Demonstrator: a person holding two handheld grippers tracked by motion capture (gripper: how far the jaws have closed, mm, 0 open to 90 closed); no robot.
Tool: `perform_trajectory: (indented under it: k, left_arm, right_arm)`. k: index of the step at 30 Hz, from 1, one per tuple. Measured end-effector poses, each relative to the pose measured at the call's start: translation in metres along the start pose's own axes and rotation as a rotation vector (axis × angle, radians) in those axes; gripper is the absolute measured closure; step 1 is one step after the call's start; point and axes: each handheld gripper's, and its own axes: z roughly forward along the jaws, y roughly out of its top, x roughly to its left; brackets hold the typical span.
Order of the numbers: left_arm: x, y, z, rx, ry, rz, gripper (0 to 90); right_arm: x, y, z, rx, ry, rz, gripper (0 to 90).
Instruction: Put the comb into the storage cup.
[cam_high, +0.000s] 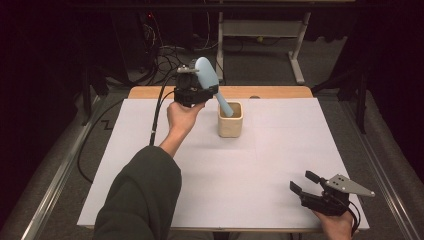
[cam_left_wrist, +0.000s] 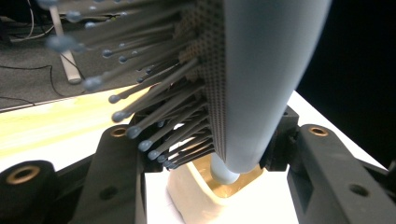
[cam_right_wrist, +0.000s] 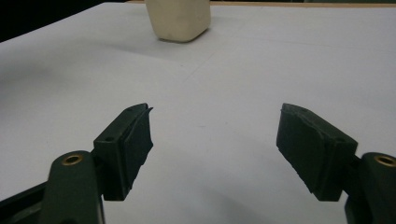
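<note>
Cup: the cream cup (cam_high: 230, 120) stood on the table (cam_high: 280, 165) — the hairbrush (cam_high: 208, 77) handle tip was inside it.
Left gripper (cam_high: 192, 90): clamped on the hairbrush.
Right gripper (cam_high: 302, 182): jaws apart, nothing between.
Left gripper view: bristles (cam_left_wrist: 140, 107) were visible — the high view hid them.

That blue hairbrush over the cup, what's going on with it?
A person is lowering the light-blue hairbrush handle-first into the cream cup. The left gripper is shut on the brush's head, bristles to one side, and the handle tip is already inside the cup's mouth. The right gripper rests near the front right corner of the white table, jaws open and holding nothing.
</note>
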Motion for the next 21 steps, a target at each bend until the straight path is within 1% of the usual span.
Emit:
perform_trajectory:
  k: [7,21]
  left_arm:
    - [-0.001,-0.002,0.006,0.016,0.006,0.005,53.8]
    - [-0.005,-0.006,0.013,0.029,-0.005,0.007,53.7]
  right_arm:
    - [0.000,0.000,0.000,0.000,0.001,-0.001,26.8]
    - [0.000,0.000,0.000,-0.004,0.002,-0.001,26.7]
